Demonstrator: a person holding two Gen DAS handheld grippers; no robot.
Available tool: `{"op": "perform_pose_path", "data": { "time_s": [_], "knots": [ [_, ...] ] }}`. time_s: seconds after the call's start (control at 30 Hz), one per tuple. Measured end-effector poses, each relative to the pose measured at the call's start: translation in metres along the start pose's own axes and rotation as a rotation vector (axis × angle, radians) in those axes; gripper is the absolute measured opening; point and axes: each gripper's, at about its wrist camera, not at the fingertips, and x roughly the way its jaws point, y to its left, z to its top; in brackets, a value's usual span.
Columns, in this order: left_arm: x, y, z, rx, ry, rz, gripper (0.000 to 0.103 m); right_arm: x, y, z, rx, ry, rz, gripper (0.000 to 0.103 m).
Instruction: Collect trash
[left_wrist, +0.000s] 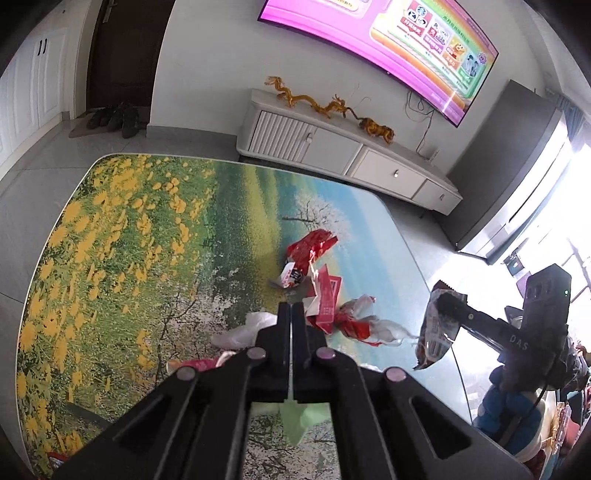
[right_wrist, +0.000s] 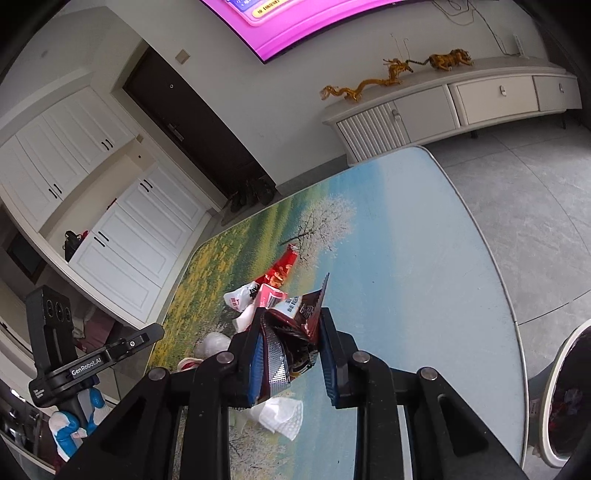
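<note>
Your right claw grips the dark snack wrapper above the desk, the bin lies to its right, and your left claw is fully closed on a green scrap.

The left tongs point steeply downward with their black fingers pressed flat together, a thin strip of pale green wedged low between them. The right tongs tilt downward too, blue-padded fingers clamped on a crumpled dark wrapper. Gloved hands, blue and white, seem to grip both handles.
</note>
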Motion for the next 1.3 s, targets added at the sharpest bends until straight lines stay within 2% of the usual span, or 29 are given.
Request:
{"op": "perform_pose_path", "data": {
  "time_s": [0.07,0.2,0.27,0.3,0.6,0.7,0.97,1.03,1.1,1.3],
  "knots": [
    [-0.005,0.000,0.000,0.004,-0.007,0.023,0.000,-0.007,0.005,-0.001,-0.011,-0.008,0.000,0.025],
    [-0.008,0.003,-0.004,0.003,0.003,0.081,0.015,-0.012,0.009,-0.004,-0.016,-0.010,0.006,0.025],
    [-0.006,0.006,-0.008,0.007,0.010,0.114,0.053,-0.013,0.010,-0.005,-0.016,-0.006,0.010,0.025],
    [-0.004,0.008,-0.011,0.008,0.010,0.131,0.058,-0.013,0.011,-0.006,-0.017,-0.004,0.012,0.025],
    [0.044,0.029,-0.034,0.039,0.128,0.236,0.059,-0.008,0.003,-0.009,0.001,0.014,0.011,0.025],
    [0.047,0.024,-0.038,0.081,0.112,0.264,0.059,-0.006,-0.002,-0.010,0.010,0.019,0.008,0.025],
    [0.046,0.016,-0.048,0.136,0.083,0.279,0.059,-0.006,-0.001,-0.012,0.011,0.023,0.010,0.025],
    [0.044,0.016,-0.051,0.134,0.085,0.273,0.060,-0.007,0.000,-0.012,0.008,0.021,0.009,0.025],
    [0.045,0.017,-0.053,0.126,0.101,0.270,0.067,-0.008,0.001,-0.013,0.006,0.019,0.009,0.025],
    [0.050,0.025,-0.060,0.103,0.116,0.277,0.068,-0.014,0.002,-0.014,0.004,0.011,0.004,0.025]
  ]
}}
